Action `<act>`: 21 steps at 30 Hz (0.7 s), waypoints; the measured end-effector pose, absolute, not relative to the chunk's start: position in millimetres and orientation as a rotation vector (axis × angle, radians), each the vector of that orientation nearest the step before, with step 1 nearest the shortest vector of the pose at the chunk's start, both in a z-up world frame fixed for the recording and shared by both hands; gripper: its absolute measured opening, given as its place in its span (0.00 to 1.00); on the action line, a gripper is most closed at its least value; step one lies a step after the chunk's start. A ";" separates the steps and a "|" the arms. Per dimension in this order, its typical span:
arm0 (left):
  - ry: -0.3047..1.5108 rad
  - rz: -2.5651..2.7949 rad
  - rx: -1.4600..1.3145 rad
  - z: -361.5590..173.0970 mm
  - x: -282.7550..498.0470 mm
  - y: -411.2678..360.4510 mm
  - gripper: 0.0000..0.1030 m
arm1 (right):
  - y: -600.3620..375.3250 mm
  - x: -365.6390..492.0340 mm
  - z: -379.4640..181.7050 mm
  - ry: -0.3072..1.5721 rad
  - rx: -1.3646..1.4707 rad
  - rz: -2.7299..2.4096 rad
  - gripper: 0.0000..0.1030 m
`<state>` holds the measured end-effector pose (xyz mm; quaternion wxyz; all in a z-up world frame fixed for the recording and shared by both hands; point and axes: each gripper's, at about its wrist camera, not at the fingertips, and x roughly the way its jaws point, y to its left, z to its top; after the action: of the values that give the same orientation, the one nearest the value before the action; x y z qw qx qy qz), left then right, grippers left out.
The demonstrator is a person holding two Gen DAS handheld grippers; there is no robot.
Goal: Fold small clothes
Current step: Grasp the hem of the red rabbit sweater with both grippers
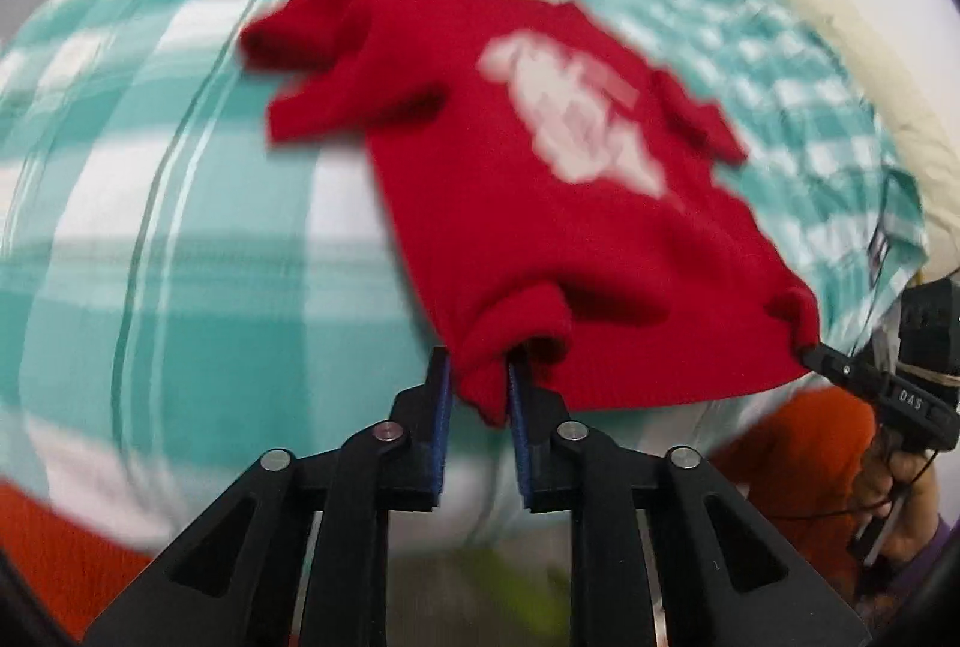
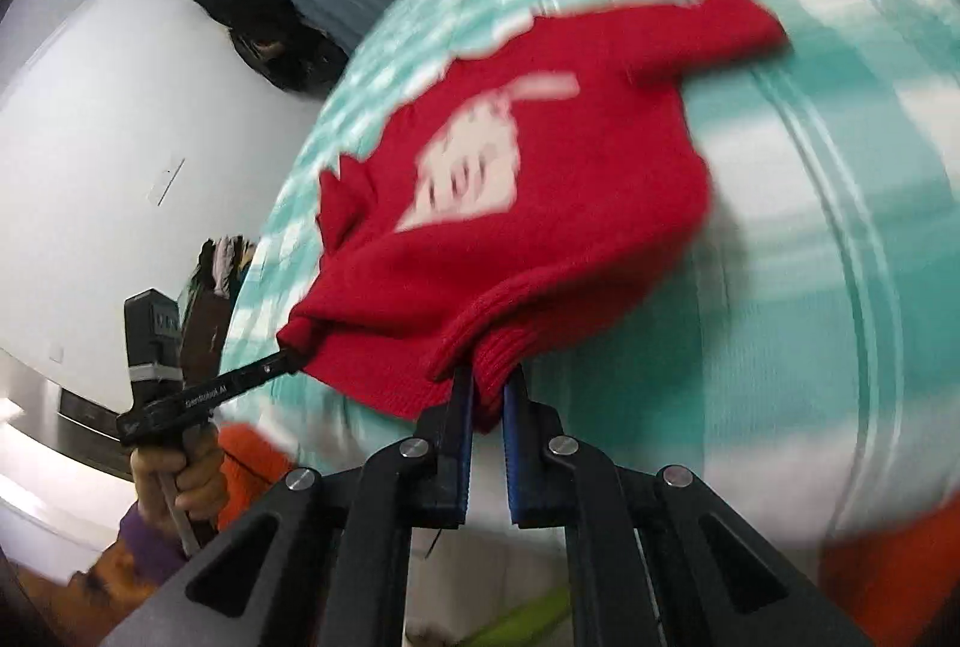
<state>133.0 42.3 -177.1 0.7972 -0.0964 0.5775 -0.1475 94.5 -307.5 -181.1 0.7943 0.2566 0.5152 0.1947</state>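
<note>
A small red knit sweater (image 1: pixel 540 203) with a white picture on its front hangs stretched above the teal-and-white checked cloth (image 1: pixel 150 239). My left gripper (image 1: pixel 478 377) is shut on one corner of its hem. My right gripper (image 2: pixel 487 389) is shut on the other hem corner; it also shows at the right edge of the left wrist view (image 1: pixel 807 350). The sweater fills the middle of the right wrist view (image 2: pixel 540 179), where the left gripper (image 2: pixel 288 356) pinches its left corner. The sleeves trail on the cloth at the far end. Both views are motion-blurred.
The checked cloth (image 2: pixel 810 257) covers a bed or table. A cream pillow or bolster (image 1: pixel 840 47) lies along its right side. Orange fabric (image 1: pixel 792 455) shows below, by the person's hands. A dark bag (image 2: pixel 270 35) sits by the white wall.
</note>
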 end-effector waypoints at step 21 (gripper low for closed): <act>1.112 -0.237 -0.123 -198.6 129.4 18.6 0.50 | -242.7 101.3 -199.9 1.140 0.317 0.266 0.68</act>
<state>129.4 18.6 -198.6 0.8410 -0.0584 0.5261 -0.1123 101.3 -242.7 -199.9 0.8217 0.1491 0.5357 0.1249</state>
